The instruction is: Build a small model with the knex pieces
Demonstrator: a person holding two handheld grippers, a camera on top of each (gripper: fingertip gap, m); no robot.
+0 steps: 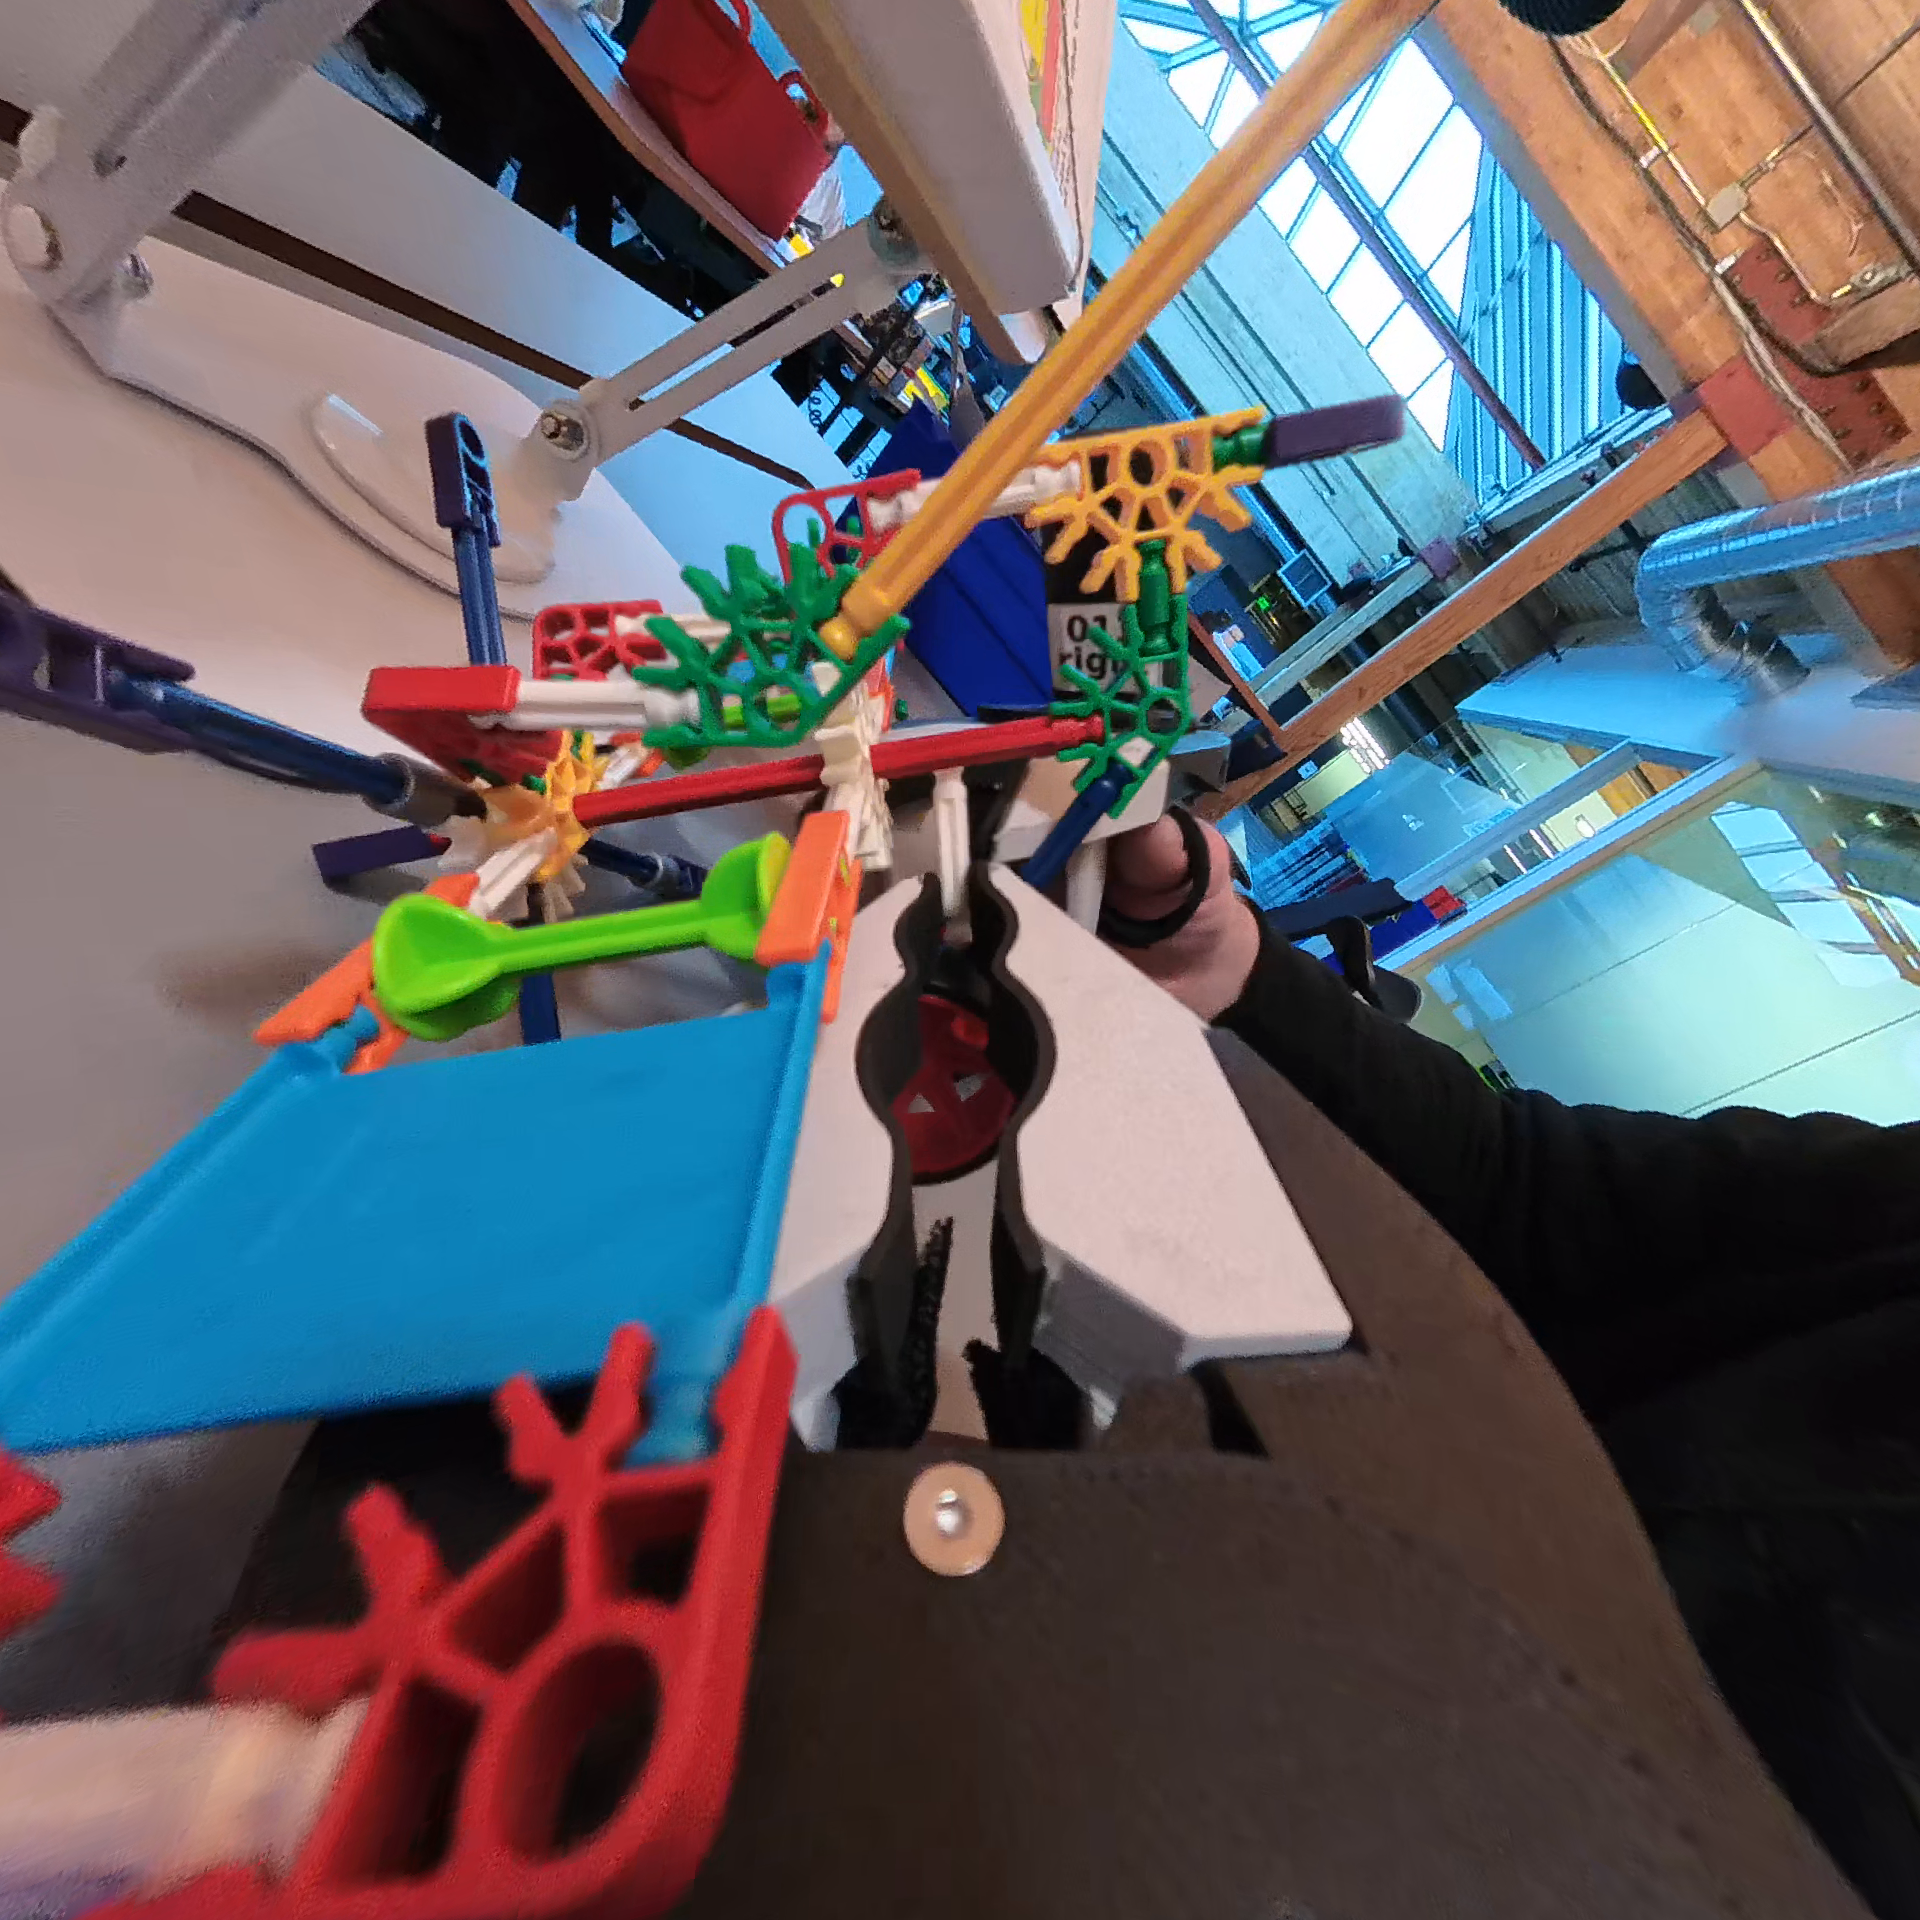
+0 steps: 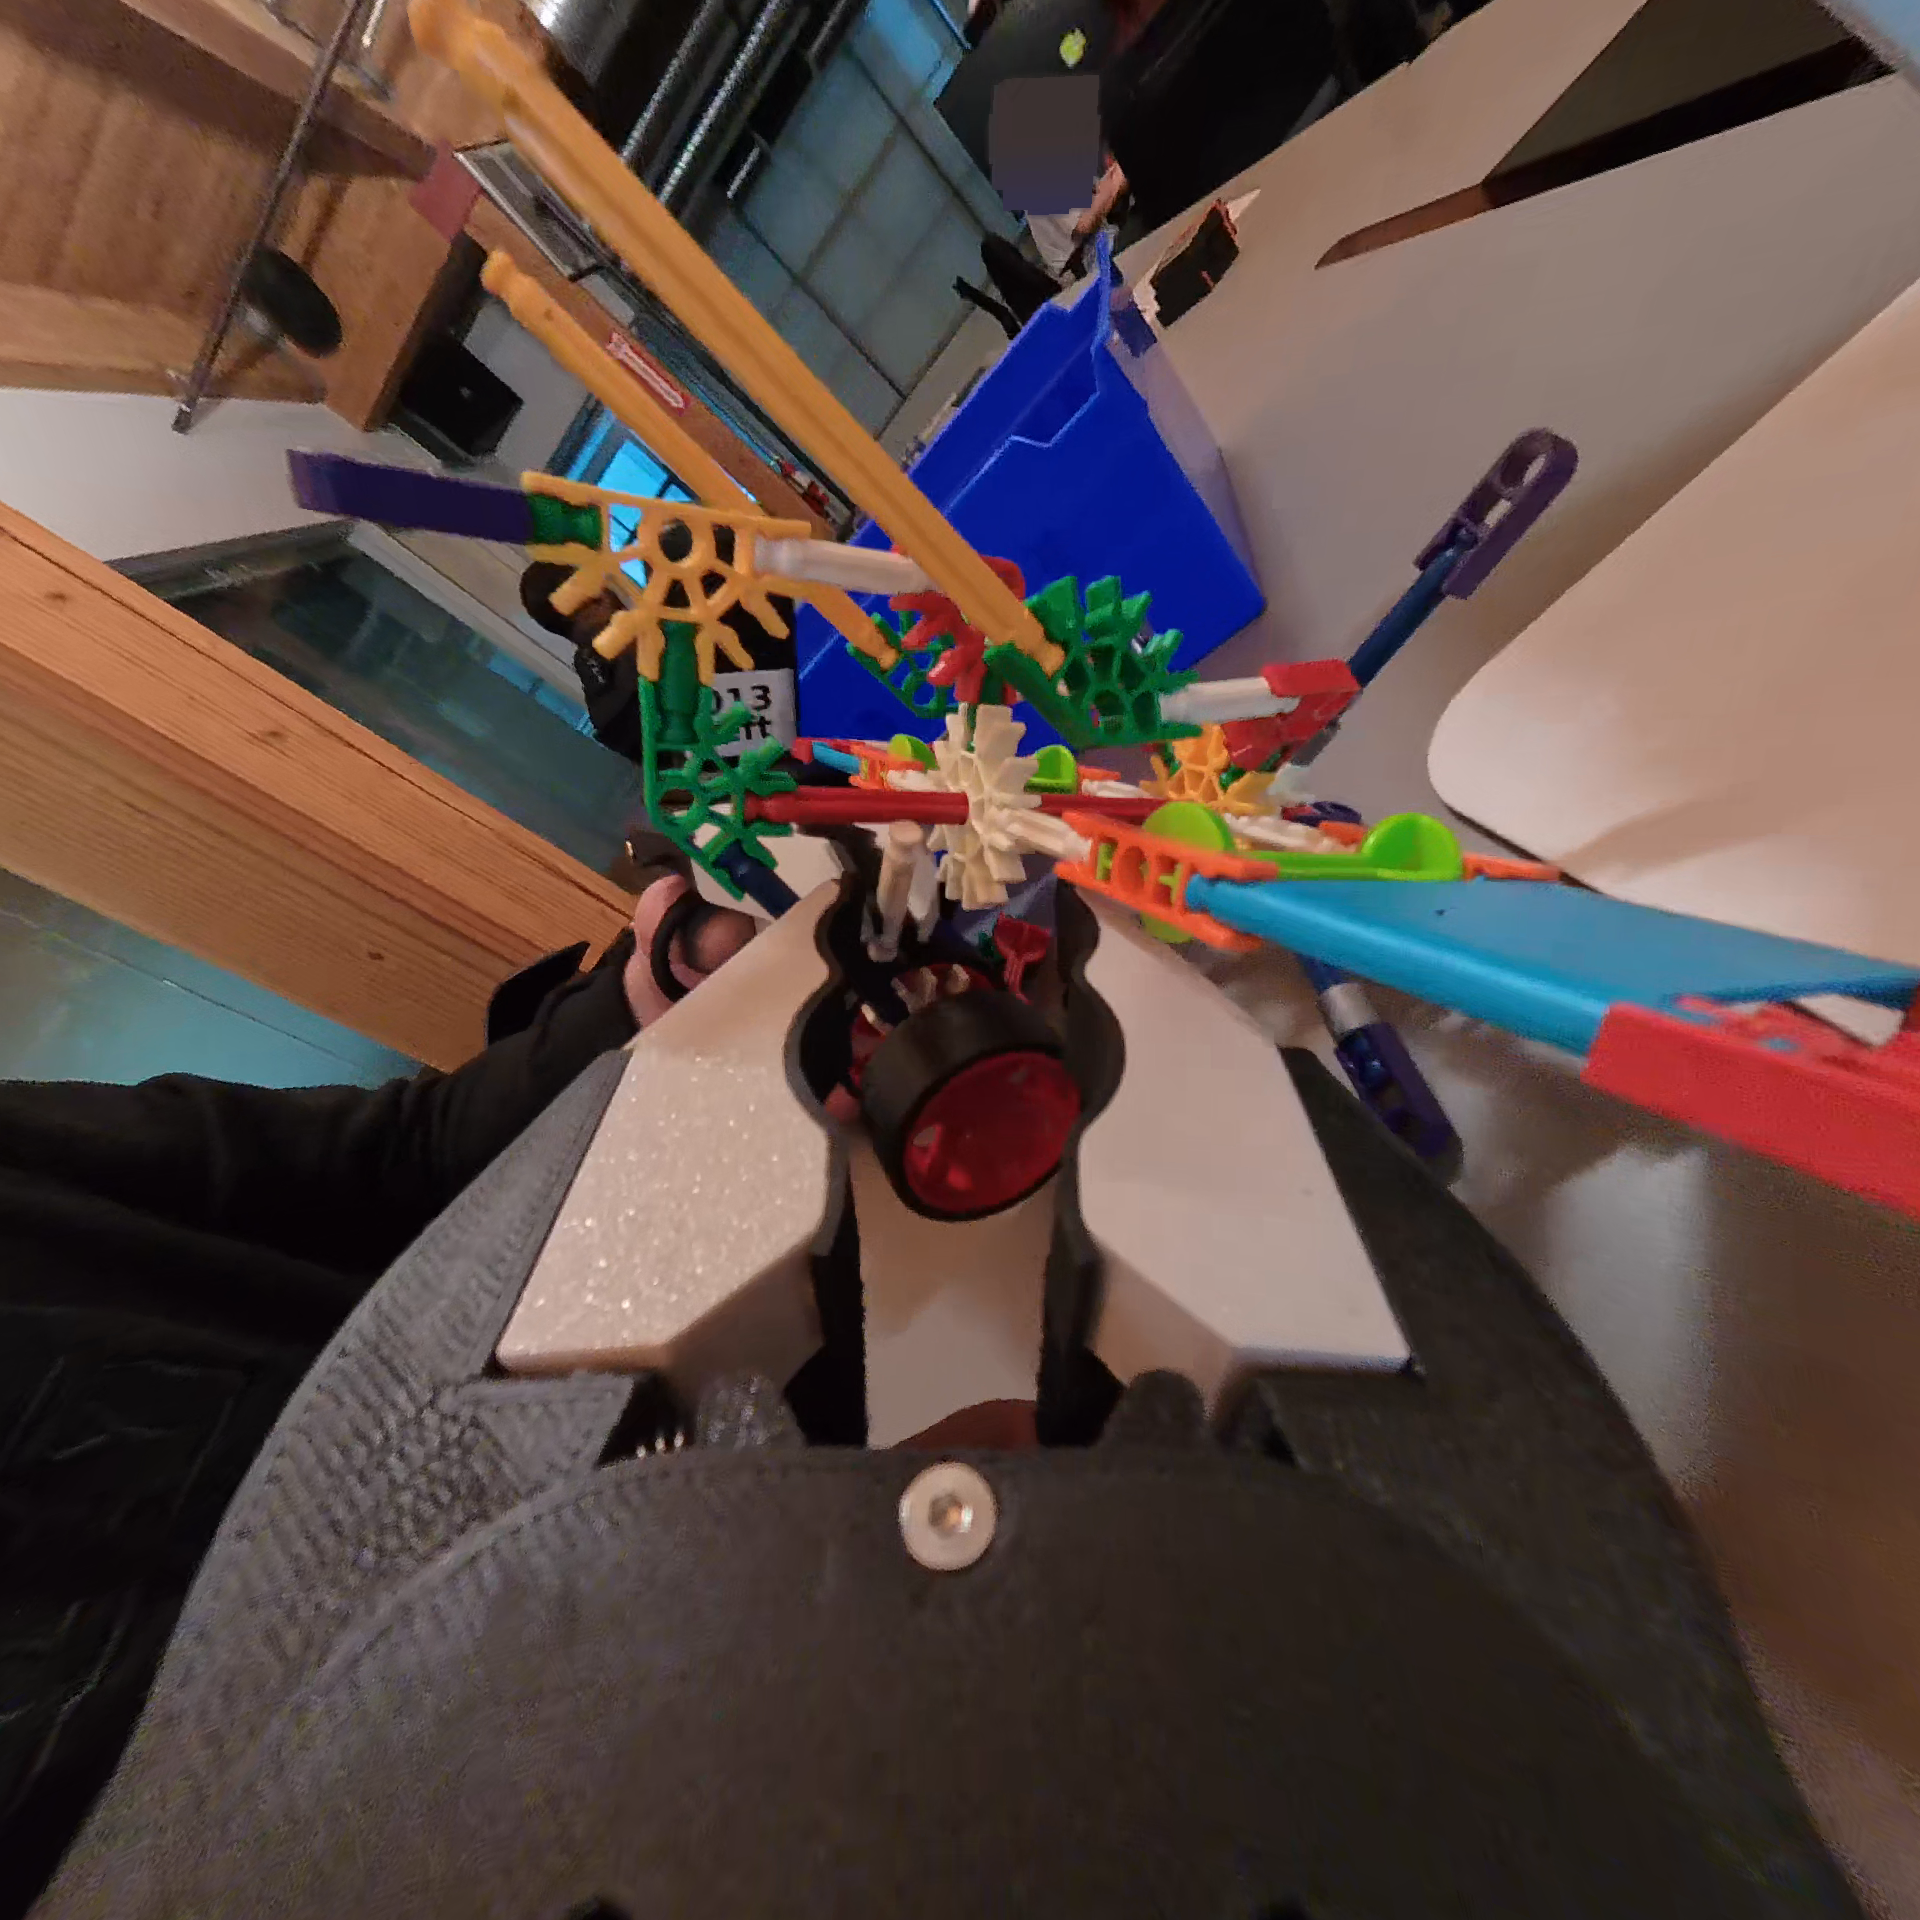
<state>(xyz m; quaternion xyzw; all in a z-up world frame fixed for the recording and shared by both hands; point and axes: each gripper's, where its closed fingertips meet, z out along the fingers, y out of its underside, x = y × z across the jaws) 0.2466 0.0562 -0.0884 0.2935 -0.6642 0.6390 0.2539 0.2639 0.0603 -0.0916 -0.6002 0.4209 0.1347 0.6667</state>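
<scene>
A toy model of coloured plastic rods and connectors fills both views. It has a long red rod (image 1: 727,779), a blue panel (image 1: 468,1164), a lime paddle piece (image 1: 540,945) and long yellow rods (image 1: 1091,353). My left gripper (image 1: 958,894) is shut on a short white rod (image 1: 951,831) of the model, with a red wheel (image 1: 940,1101) in the hollow of its pads. My right gripper (image 2: 951,914) is closed around a black wheel with a red hub (image 2: 977,1101), under the white snowflake connector (image 2: 982,821). The two grippers face each other across the model.
A blue bin (image 2: 1039,499) stands on the white table (image 2: 1455,364) behind the model. A white jointed stand (image 1: 312,343) sits on the table (image 1: 156,520). A hand (image 2: 675,956) in a black sleeve holds the other gripper (image 2: 748,707). Wooden beams and windows lie beyond. The grippers are tip to tip, or close to it.
</scene>
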